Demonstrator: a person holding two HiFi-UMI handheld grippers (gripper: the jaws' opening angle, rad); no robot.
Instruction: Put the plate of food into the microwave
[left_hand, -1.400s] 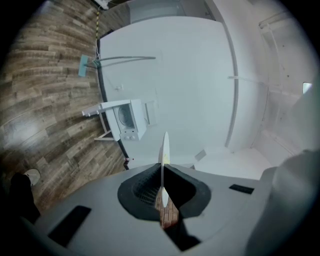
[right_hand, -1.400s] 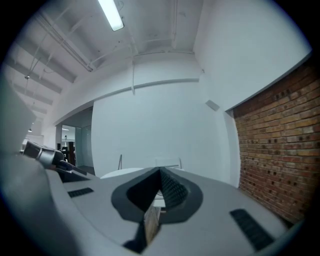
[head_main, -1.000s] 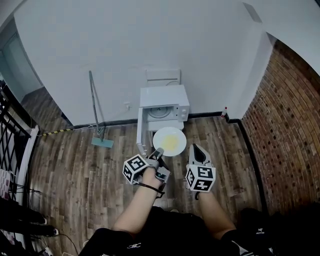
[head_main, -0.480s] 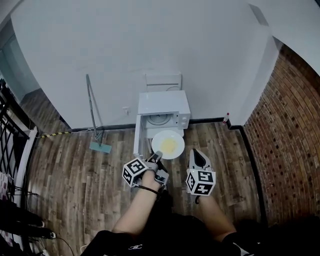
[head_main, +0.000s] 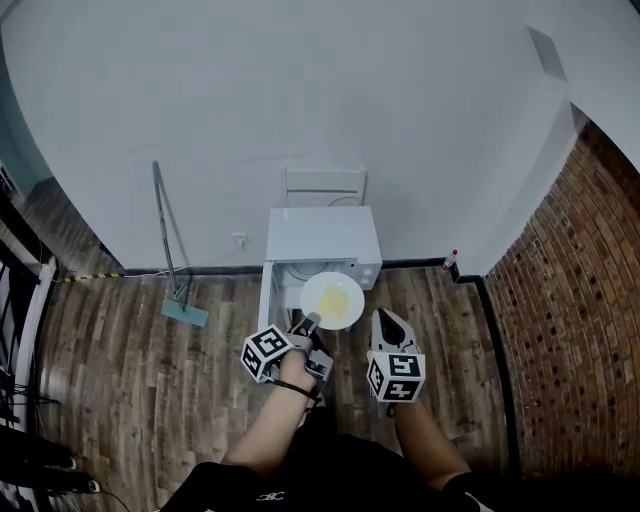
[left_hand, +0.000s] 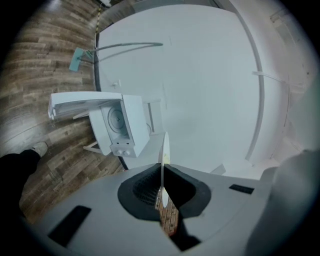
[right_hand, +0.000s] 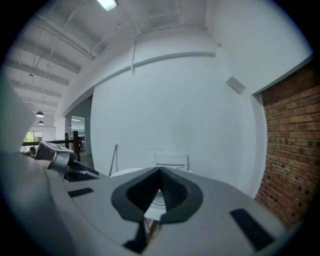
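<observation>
White plate (head_main: 352, 313) of yellow food (head_main: 336, 298) in left tongs (head_main: 313, 321) before open microwave (head_main: 322, 236)

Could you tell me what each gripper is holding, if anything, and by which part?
The left gripper pinches the plate of food by its near rim; the right gripper, jaws together, holds nothing.

White wall (head_main: 300, 100), brick wall (head_main: 585, 290), wood floor (head_main: 140, 370)
</observation>
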